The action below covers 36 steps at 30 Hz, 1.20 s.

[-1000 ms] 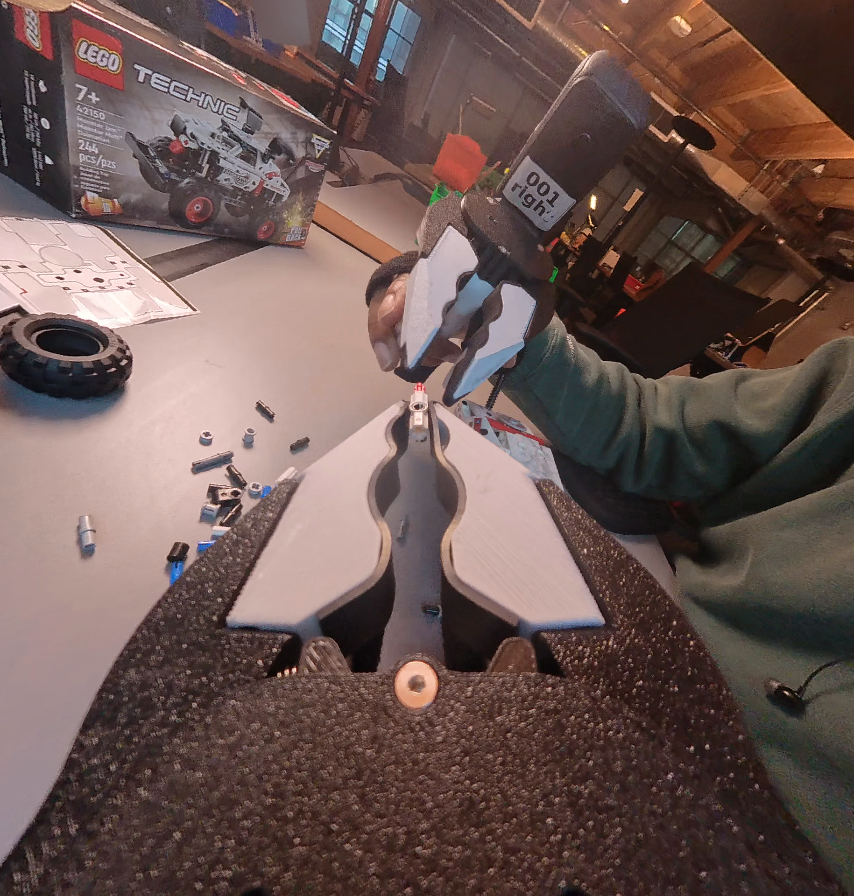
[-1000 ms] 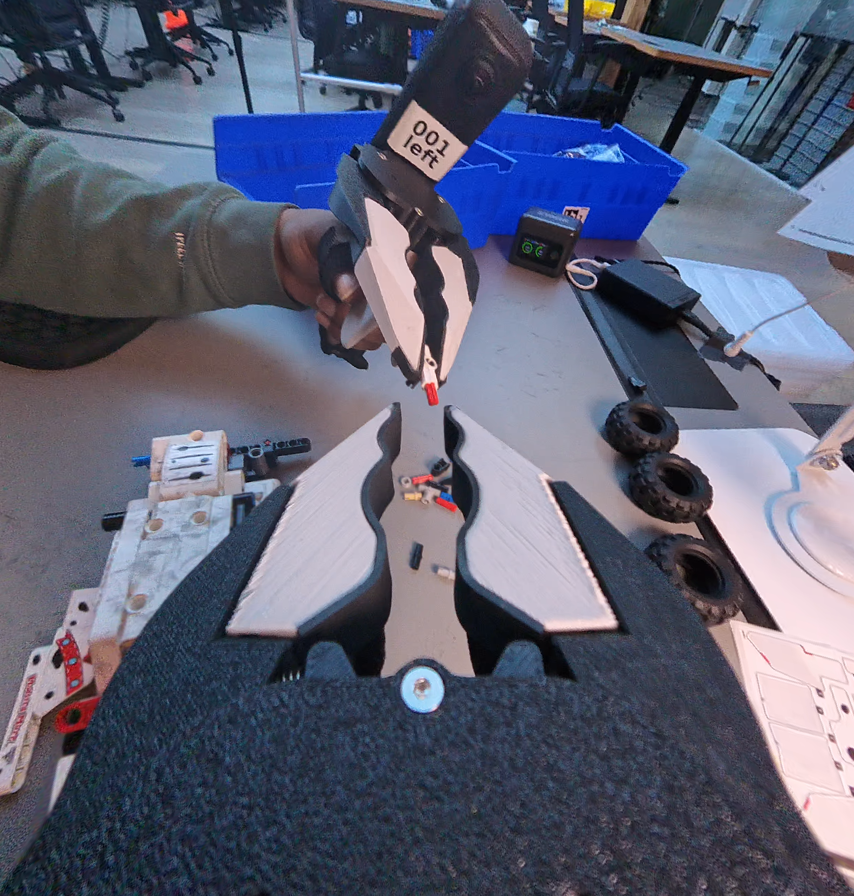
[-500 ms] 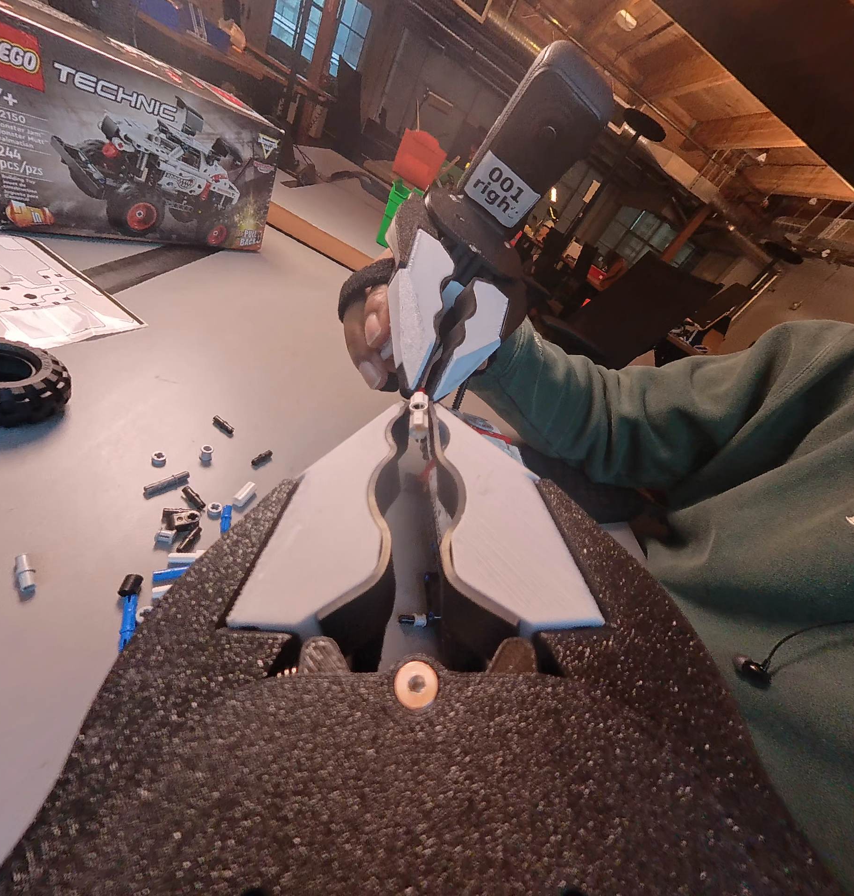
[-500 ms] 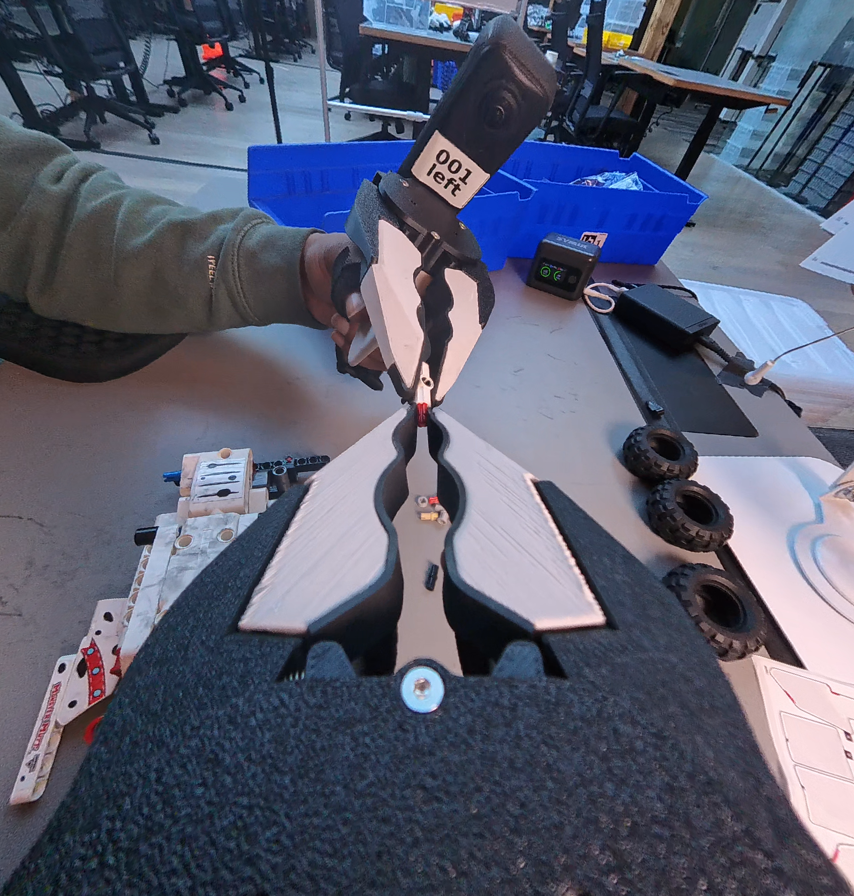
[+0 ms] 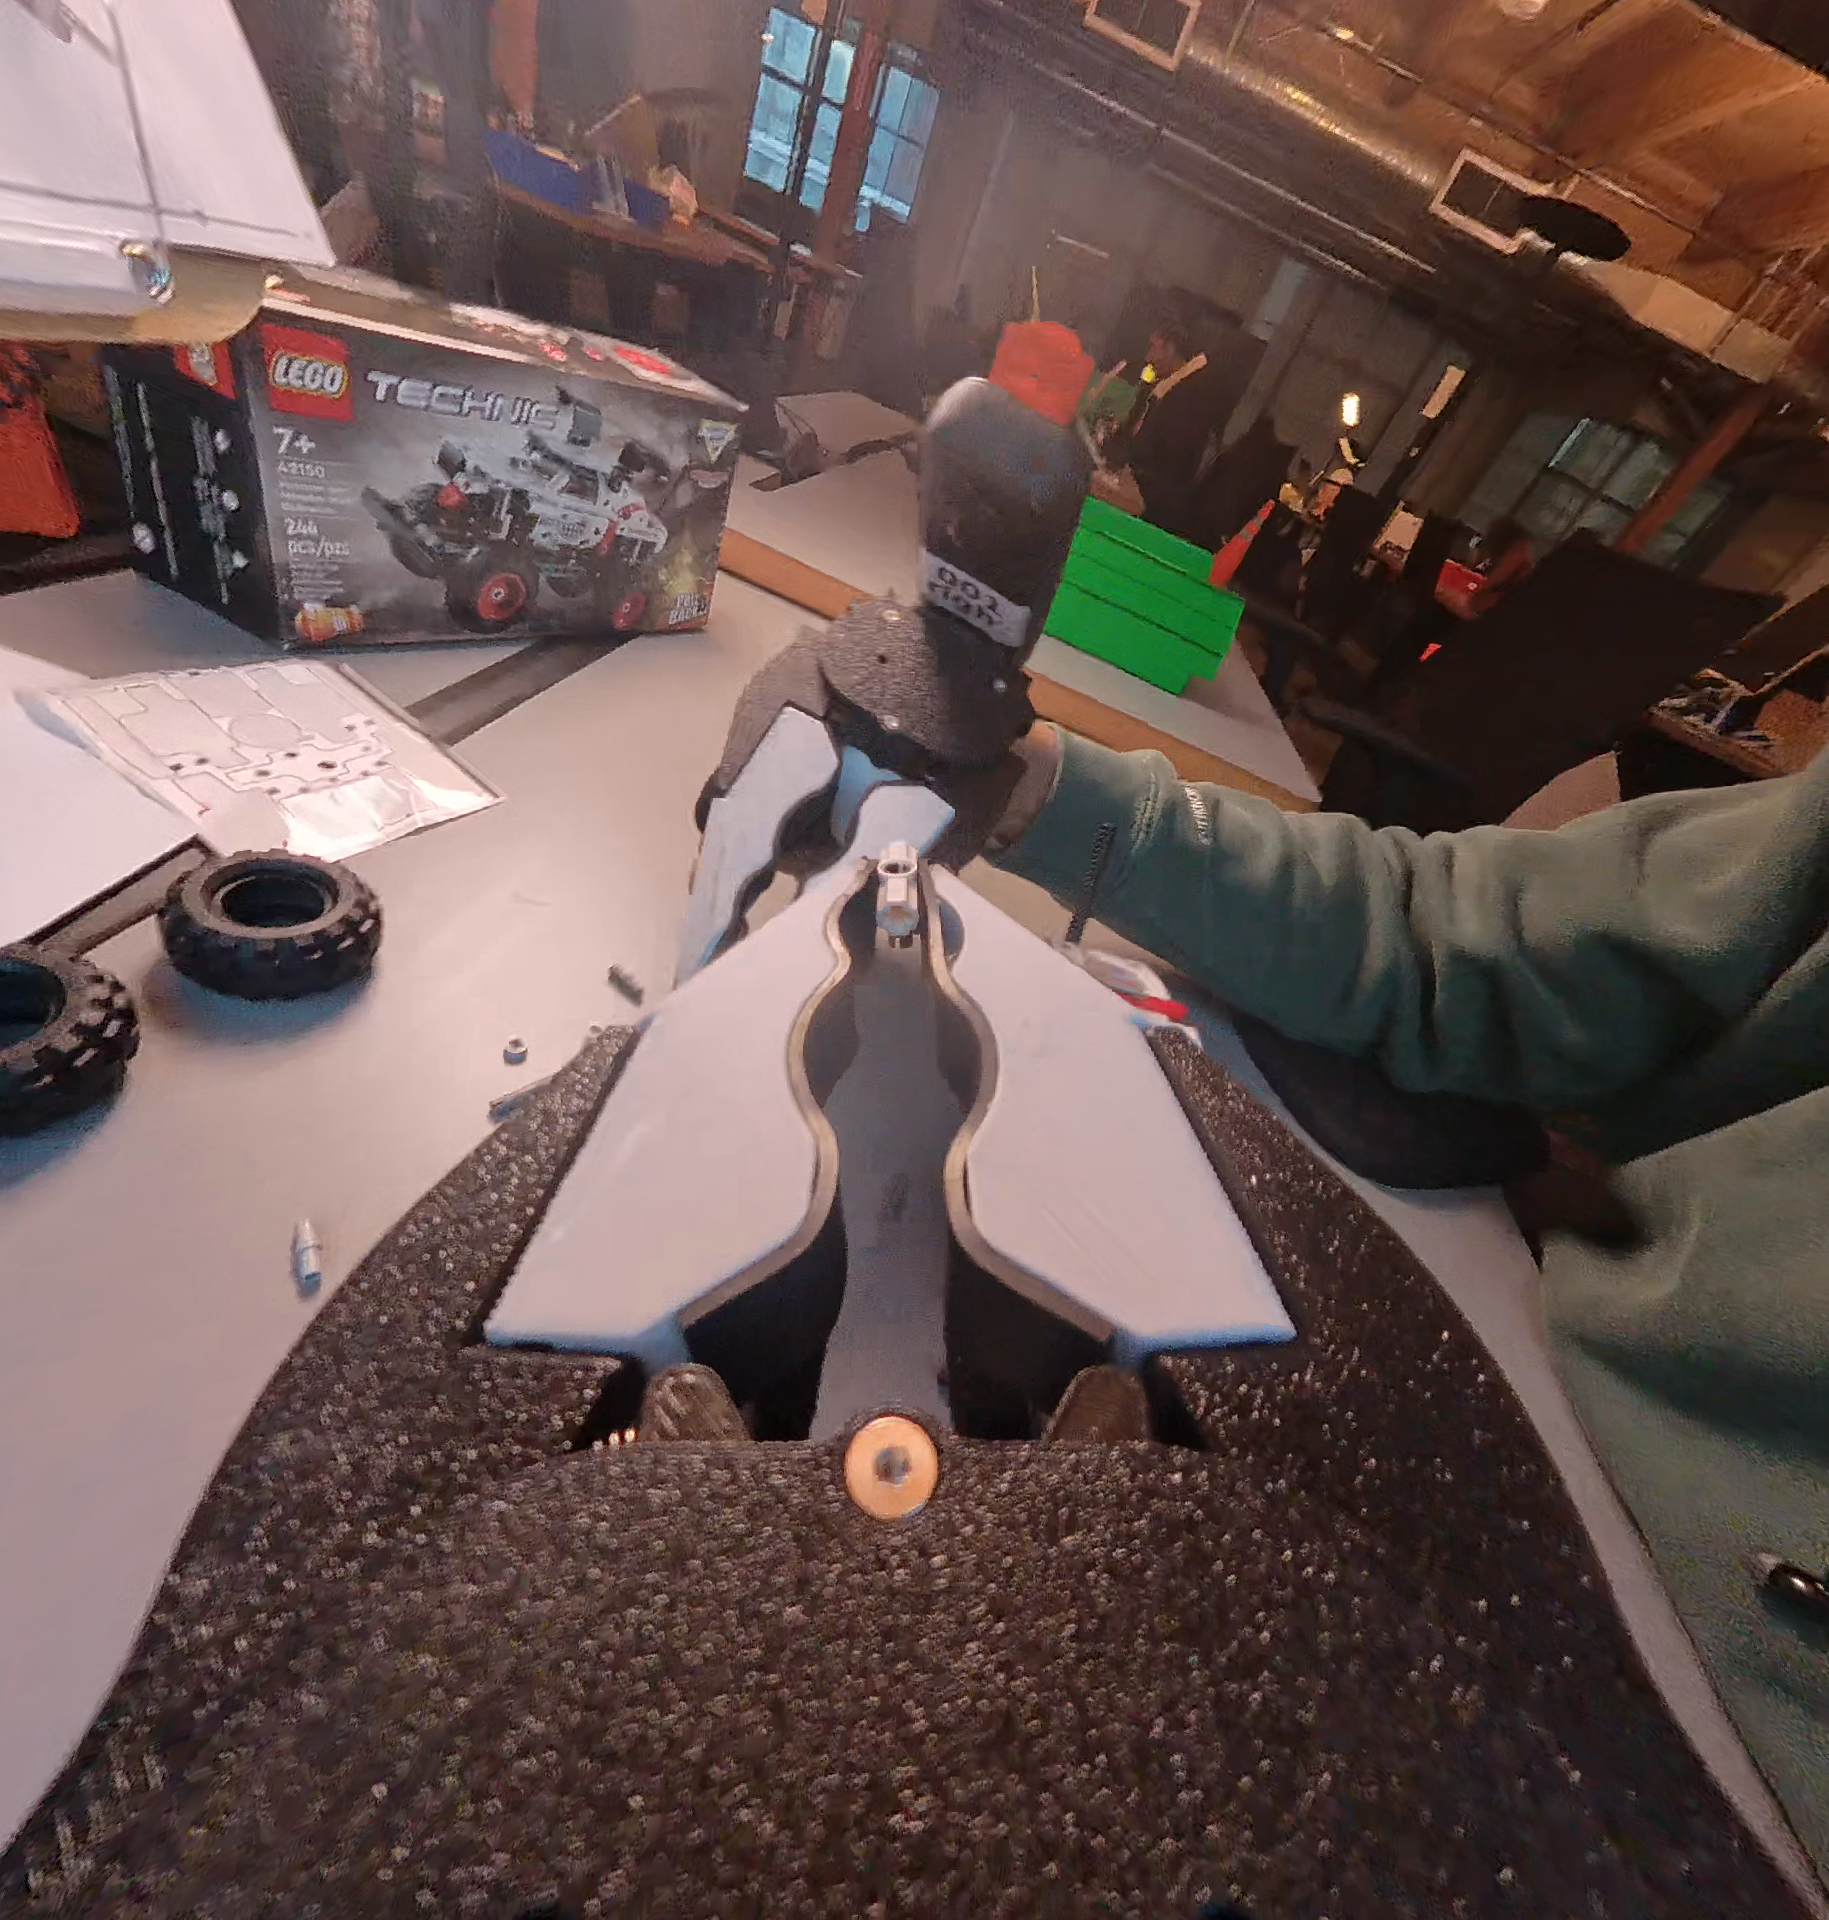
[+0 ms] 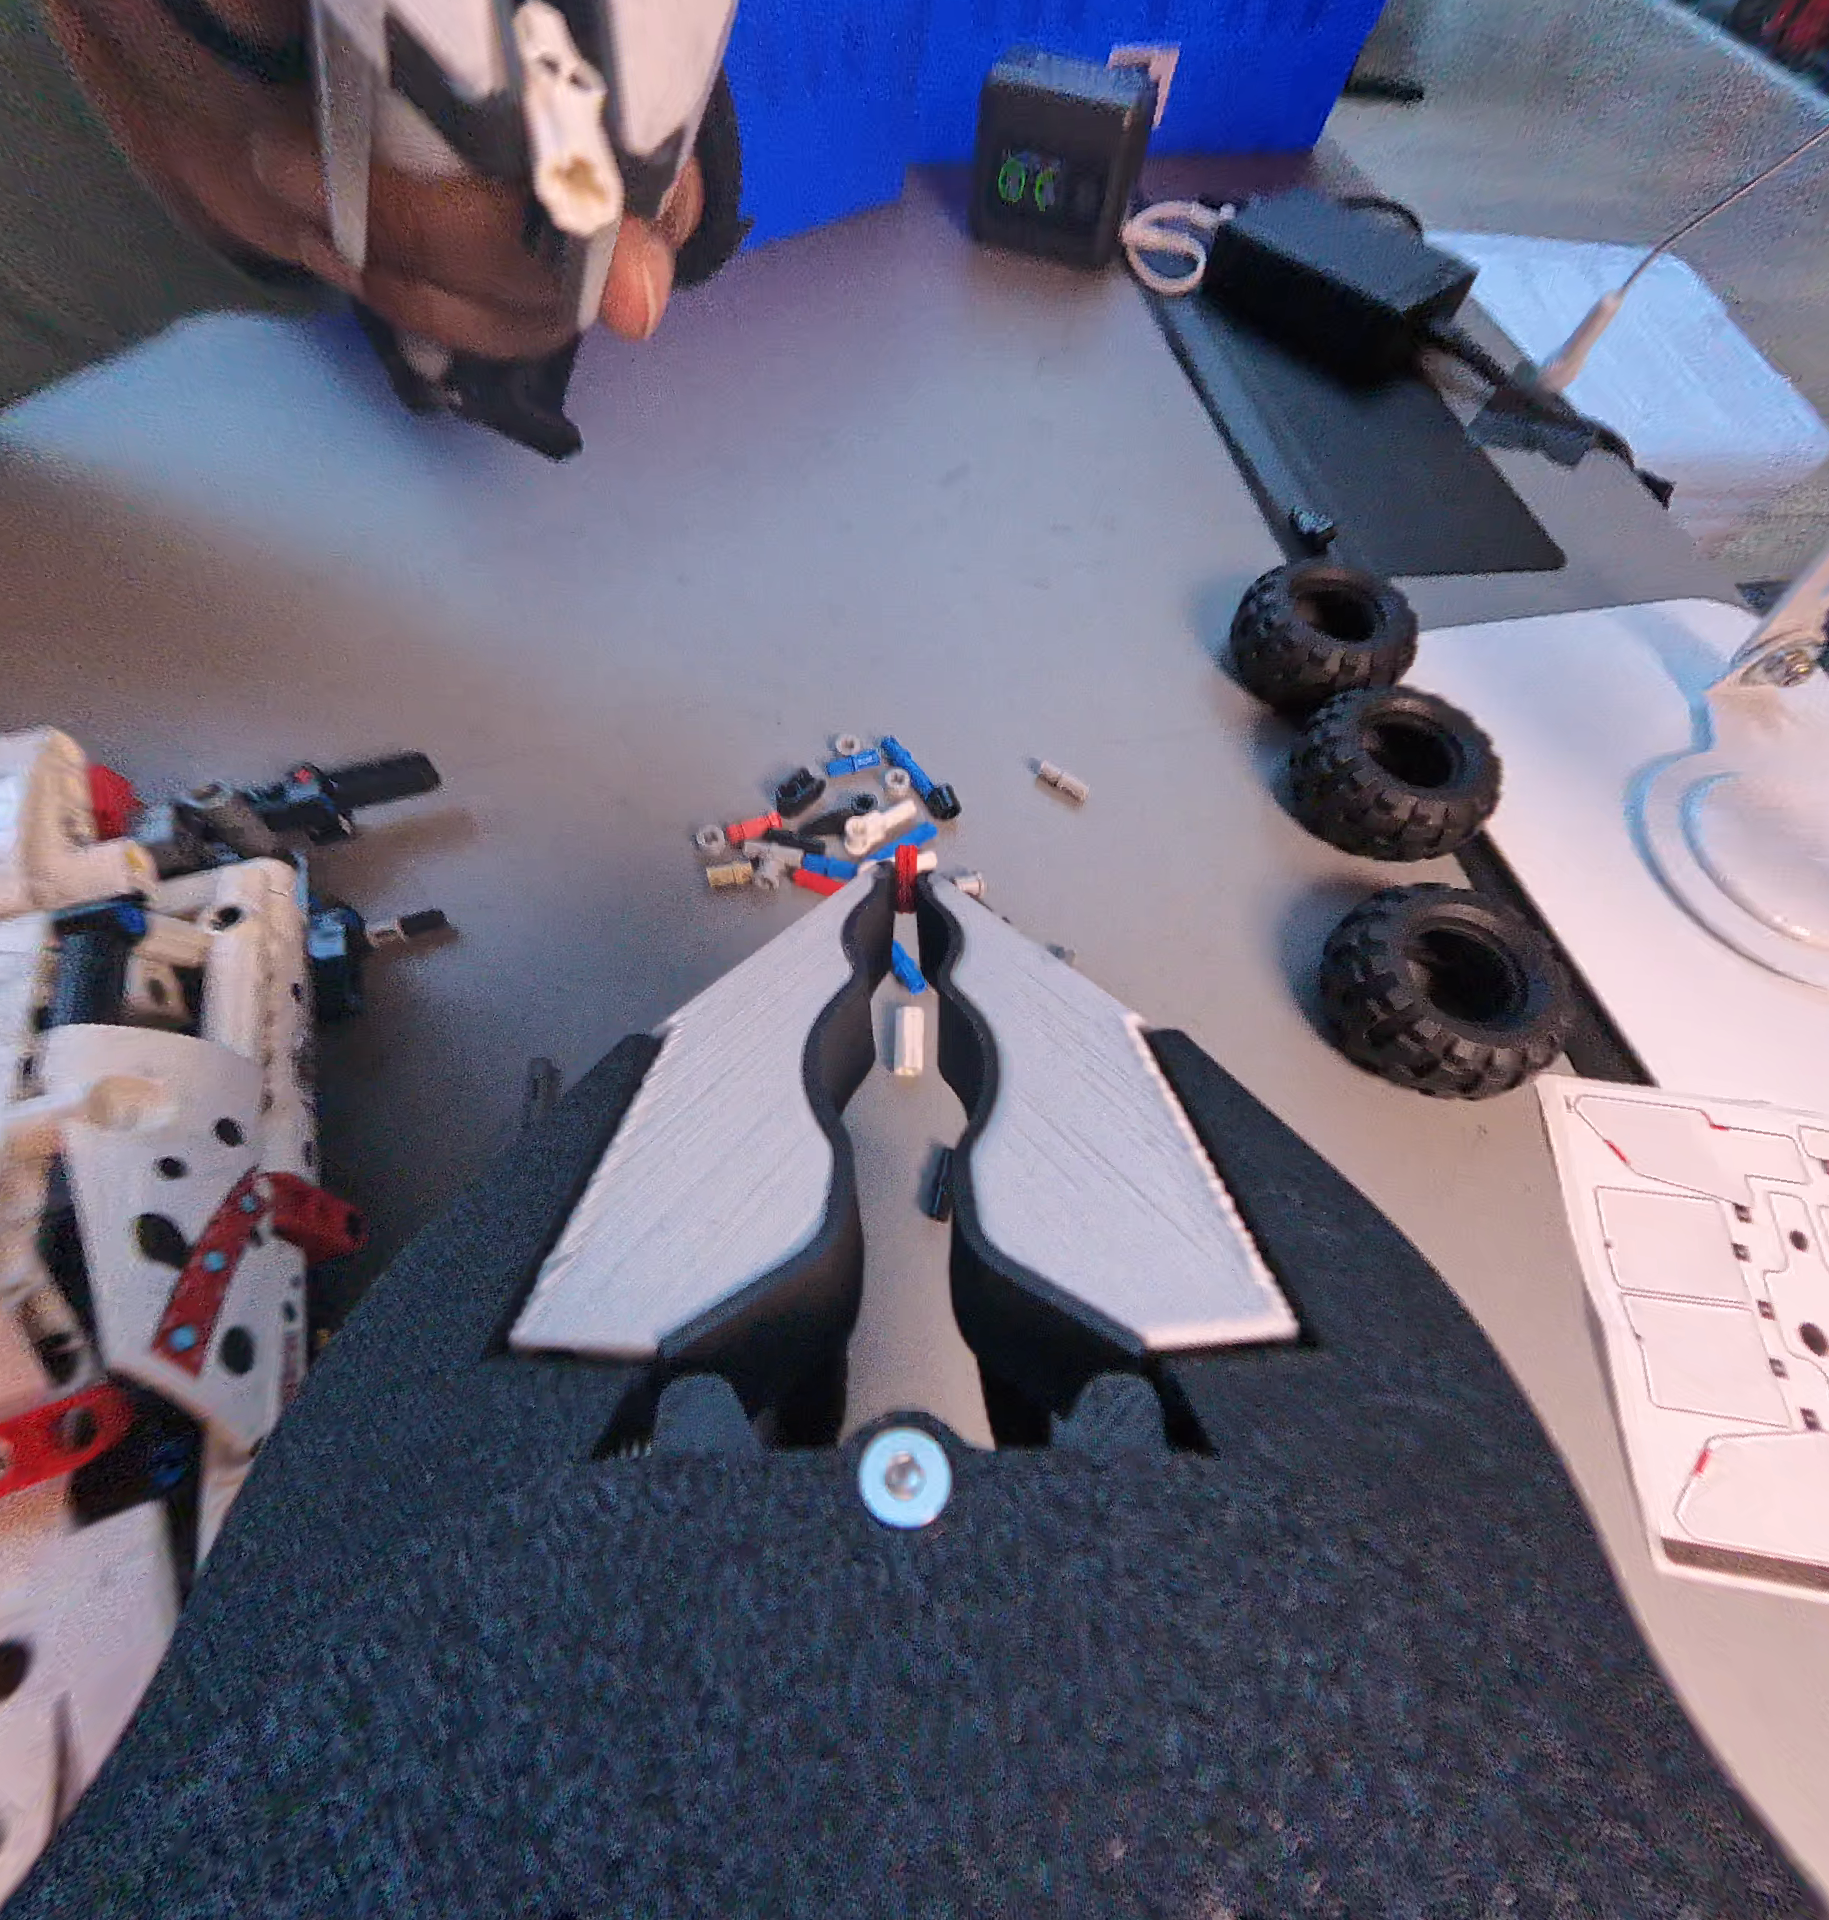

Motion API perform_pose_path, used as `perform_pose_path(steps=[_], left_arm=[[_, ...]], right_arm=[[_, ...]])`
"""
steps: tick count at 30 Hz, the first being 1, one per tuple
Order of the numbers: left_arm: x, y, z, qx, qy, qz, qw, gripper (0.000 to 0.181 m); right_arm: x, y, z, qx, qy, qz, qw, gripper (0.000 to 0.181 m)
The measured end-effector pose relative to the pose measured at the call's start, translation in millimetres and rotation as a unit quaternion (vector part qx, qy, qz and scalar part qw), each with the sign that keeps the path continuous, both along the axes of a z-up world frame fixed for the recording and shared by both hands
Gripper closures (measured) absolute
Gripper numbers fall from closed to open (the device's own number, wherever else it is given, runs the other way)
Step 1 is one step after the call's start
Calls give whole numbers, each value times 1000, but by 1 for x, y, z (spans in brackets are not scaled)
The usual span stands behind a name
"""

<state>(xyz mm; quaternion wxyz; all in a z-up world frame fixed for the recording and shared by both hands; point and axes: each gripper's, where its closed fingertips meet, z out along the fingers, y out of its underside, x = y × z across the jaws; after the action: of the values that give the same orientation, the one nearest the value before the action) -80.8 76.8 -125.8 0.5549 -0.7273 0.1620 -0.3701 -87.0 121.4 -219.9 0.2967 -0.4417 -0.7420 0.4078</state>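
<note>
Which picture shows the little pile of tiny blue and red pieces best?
The right wrist view: the pile of small pieces lies in the open on the grey table, just beyond the right gripper. The left wrist view shows only a few stray bits.

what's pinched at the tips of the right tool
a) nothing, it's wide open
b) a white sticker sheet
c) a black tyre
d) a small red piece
d: in the right wrist view the right tool is closed on a small red piece at its tips, above the pile of small parts; the three black tyres lie off to the side on the table.
</note>
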Motion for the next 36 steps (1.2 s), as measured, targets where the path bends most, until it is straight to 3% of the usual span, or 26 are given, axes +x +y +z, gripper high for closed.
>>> perform_pose_path(steps=[4, 10, 13, 16, 19, 23, 28, 31, 36], left_arm=[[-16, 1, -20, -21, -24, 24, 999, 175], [-23, 5, -30, -41, -45, 33, 998, 174], [-20, 4, -34, -46, -56, 24, 997, 174], [-12, -1, -28, -45, -89, -9, 995, 174], [0, -8, -17, -48, -137, -54, 988, 174], [15, -17, -9, -57, -180, -108, 976, 174], [17, -24, -1, -53, -213, -133, 966, 174], [13, -28, 7, -35, -229, -144, 962, 161], [13, -34, 11, -11, -206, -147, 967, 158]], right_arm=[[-6, 3, -36, 84, -49, -11, 995, 177], [-5, 4, -50, 113, -79, -13, 990, 159], [-6, 2, -26, 63, -35, -16, 997, 157], [-2, -16, 31, 0, 60, 10, 998, 158], [6, -40, 70, 21, 114, 45, 992, 159], [9, -64, 81, 70, 133, 73, 986, 167], [11, -68, 89, 84, 150, 77, 982, 174], [13, -66, 96, 90, 170, 72, 979, 175], [13, -65, 108, 114, 205, 64, 970, 175]])
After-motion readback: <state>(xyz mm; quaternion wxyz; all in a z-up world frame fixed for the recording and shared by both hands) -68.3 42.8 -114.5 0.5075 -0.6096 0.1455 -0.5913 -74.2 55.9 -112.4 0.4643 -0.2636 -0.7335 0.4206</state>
